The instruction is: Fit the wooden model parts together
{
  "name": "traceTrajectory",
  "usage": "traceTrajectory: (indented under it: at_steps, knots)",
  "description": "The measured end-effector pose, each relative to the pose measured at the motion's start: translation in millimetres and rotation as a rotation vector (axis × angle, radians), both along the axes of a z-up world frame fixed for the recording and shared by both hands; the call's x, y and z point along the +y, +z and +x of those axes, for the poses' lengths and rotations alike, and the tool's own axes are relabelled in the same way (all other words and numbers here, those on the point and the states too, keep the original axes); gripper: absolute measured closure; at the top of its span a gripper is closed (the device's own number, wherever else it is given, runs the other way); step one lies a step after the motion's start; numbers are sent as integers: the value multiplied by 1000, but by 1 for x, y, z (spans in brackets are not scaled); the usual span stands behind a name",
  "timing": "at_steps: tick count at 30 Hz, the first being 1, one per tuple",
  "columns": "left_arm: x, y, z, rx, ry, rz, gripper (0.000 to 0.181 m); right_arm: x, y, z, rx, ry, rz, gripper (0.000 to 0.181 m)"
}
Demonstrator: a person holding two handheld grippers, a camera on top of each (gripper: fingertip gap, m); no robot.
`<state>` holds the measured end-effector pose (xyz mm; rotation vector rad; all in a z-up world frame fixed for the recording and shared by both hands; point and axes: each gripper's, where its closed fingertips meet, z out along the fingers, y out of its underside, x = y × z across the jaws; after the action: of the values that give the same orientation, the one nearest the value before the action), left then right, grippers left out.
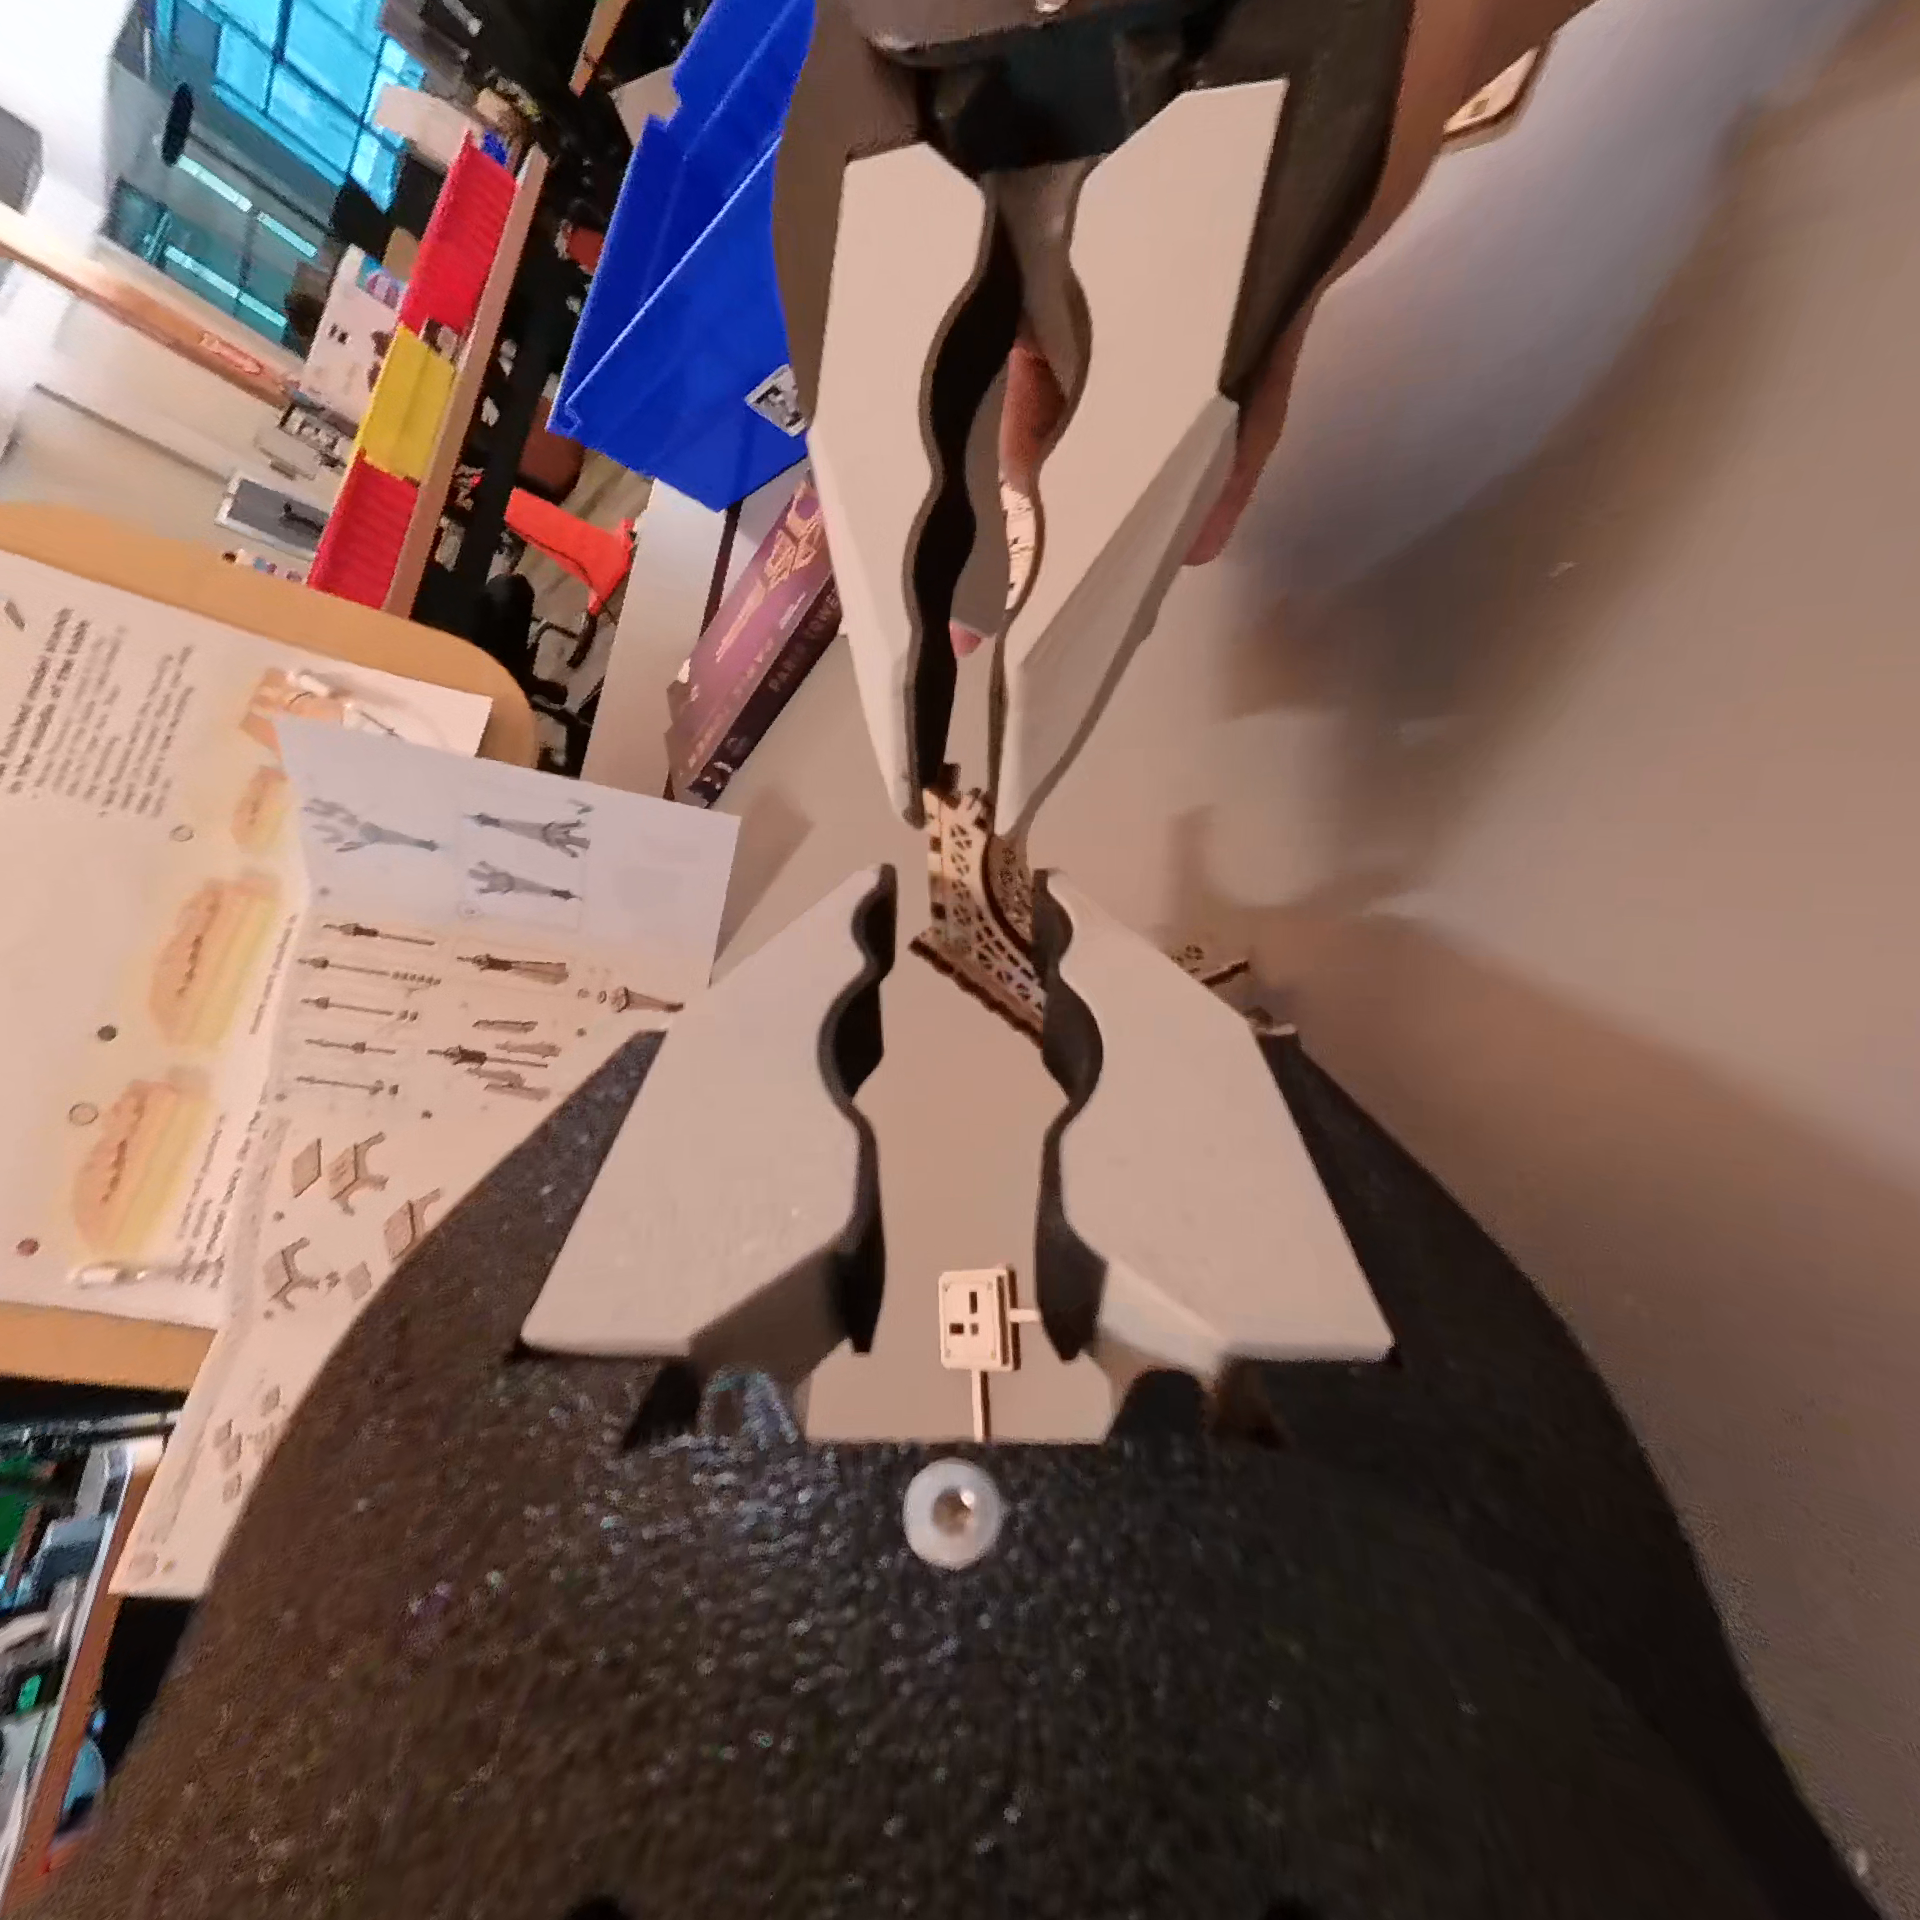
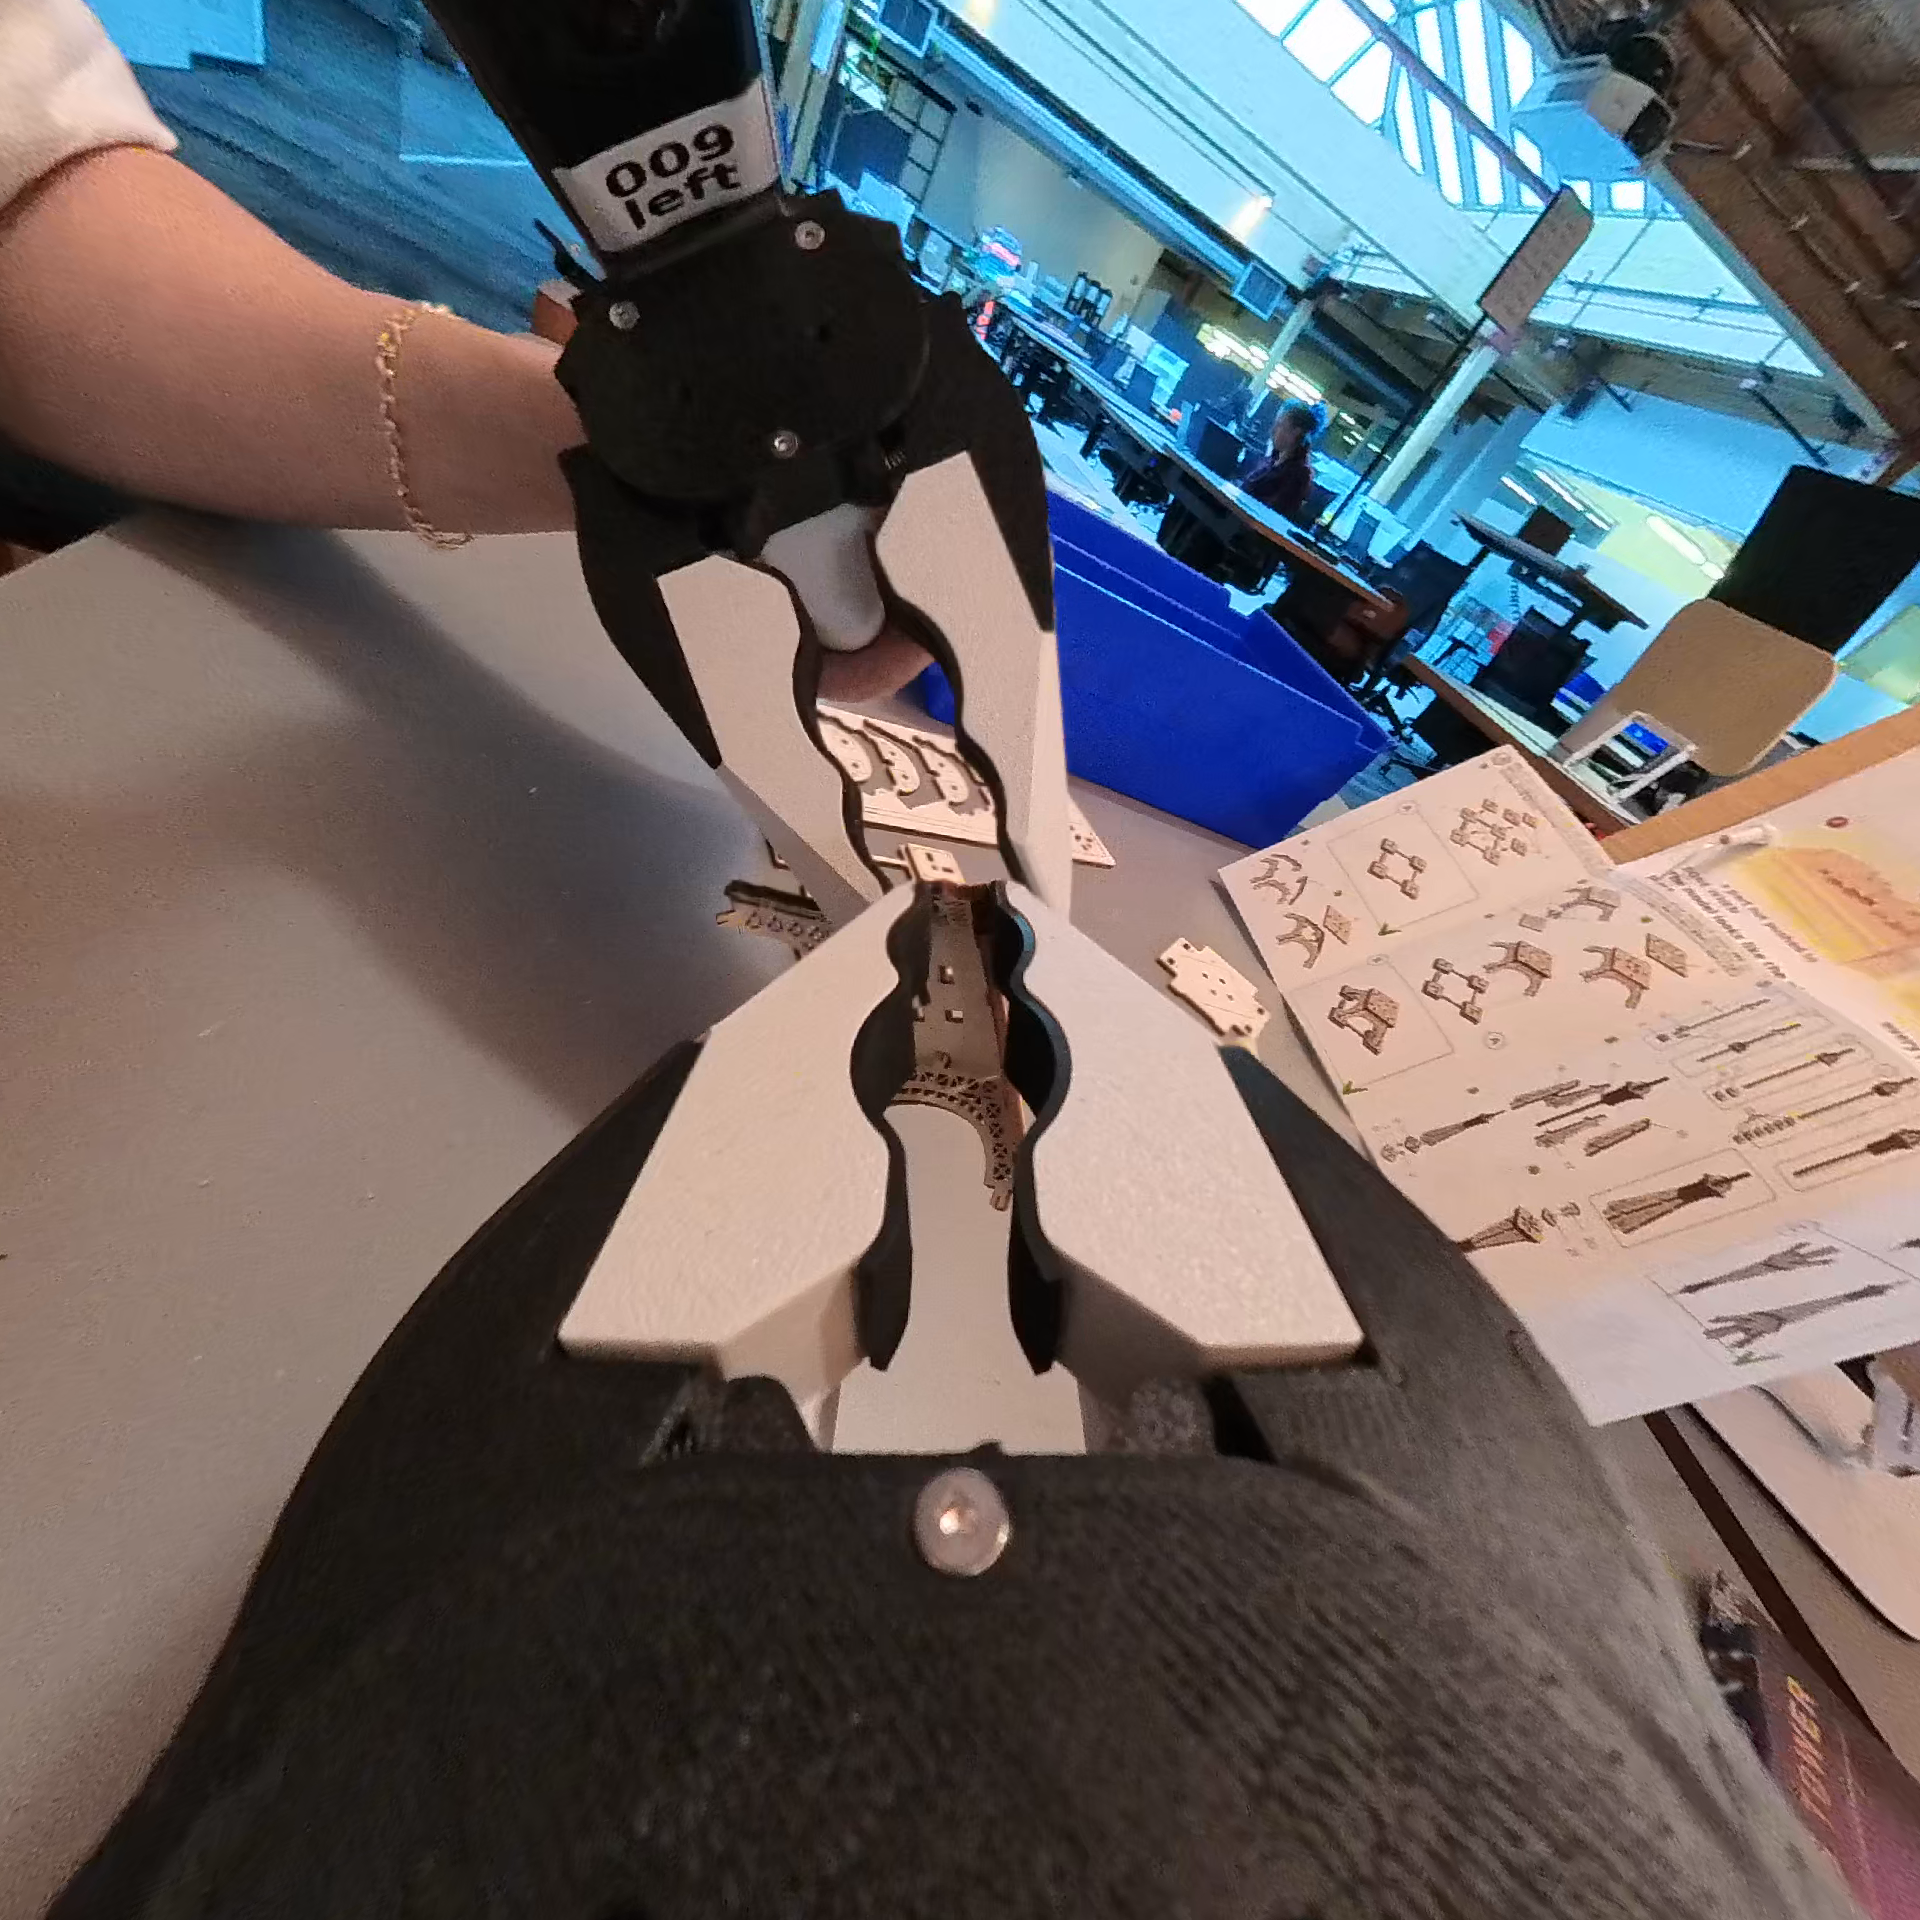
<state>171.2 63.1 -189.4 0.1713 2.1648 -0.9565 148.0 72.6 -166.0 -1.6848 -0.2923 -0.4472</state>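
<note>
A laser-cut wooden lattice tower piece [image 2: 961, 1039] is pinched between my right gripper's [image 2: 956, 906] fingertips. In the left wrist view the right gripper [image 1: 961, 821] comes in from the top, shut on the piece's [image 1: 982, 935] upper end. My left gripper [image 1: 966, 894] meets it tip to tip. Its jaws stand apart on either side of the piece's lower end, and the piece lies close to one finger. In the right wrist view the left gripper [image 2: 956, 883] reaches in from the top. A small square wooden part [image 1: 977, 1320] shows in the gap between the left fingers; it is not gripped.
Printed instruction sheets [image 2: 1558, 1039] lie on the grey table [image 2: 260, 831] to the right. A sheet of uncut wooden parts [image 2: 914, 769], a loose flat plate [image 2: 1216, 982] and another lattice piece [image 2: 774, 920] lie behind the grippers. A blue bin [image 2: 1195, 675] stands at the back. A person's forearm [image 2: 260, 395] holds the left gripper. My left and right fingertips are right by each other.
</note>
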Motion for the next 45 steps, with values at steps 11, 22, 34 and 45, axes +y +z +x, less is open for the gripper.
traceTrajectory:
  at_steps: [11, 22, 34, 45]
  knots:
    - [-5, -8, -5, 129, -65, -21, 170, 1, -6, -7, -60, 30, -55, 173]
    - [-3, 21, -1, -642, -101, 166, 170, -28, 5, 35, -163, -198, -101, 134]
    - [-19, 11, -24, -1006, -244, 409, 170, -17, -15, 24, -247, -165, -200, 168]
    - [-10, 40, -24, -1188, -152, 367, 163, -14, 17, 28, -440, -290, -8, 171]
